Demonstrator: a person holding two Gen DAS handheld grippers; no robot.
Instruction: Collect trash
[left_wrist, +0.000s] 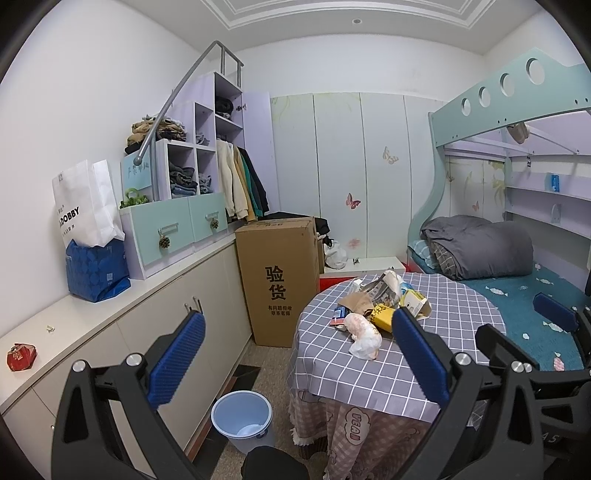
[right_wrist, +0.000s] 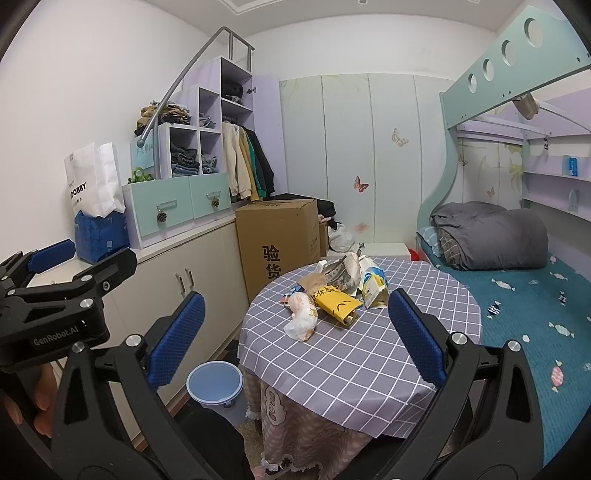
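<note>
A heap of trash (left_wrist: 382, 302) (right_wrist: 334, 288) lies on the far half of a round table with a grey checked cloth (left_wrist: 369, 380) (right_wrist: 354, 365). It holds a crumpled white plastic bag (left_wrist: 364, 334) (right_wrist: 303, 319), a yellow wrapper (left_wrist: 382, 317) (right_wrist: 338, 304), brown paper and cartons. A light blue bin (left_wrist: 242, 417) (right_wrist: 216, 384) stands on the floor left of the table. My left gripper (left_wrist: 299, 354) (right_wrist: 81, 258) is open and empty, short of the table's near edge. To its right, my right gripper (right_wrist: 297, 336) (left_wrist: 524, 328) is also open and empty.
A tall cardboard box (left_wrist: 280, 280) (right_wrist: 279, 240) stands behind the bin. A low white cabinet (left_wrist: 110, 314) along the left wall carries bags, drawers and a small red box (left_wrist: 21, 356). A bunk bed (left_wrist: 517, 295) (right_wrist: 517, 295) borders the table's right side.
</note>
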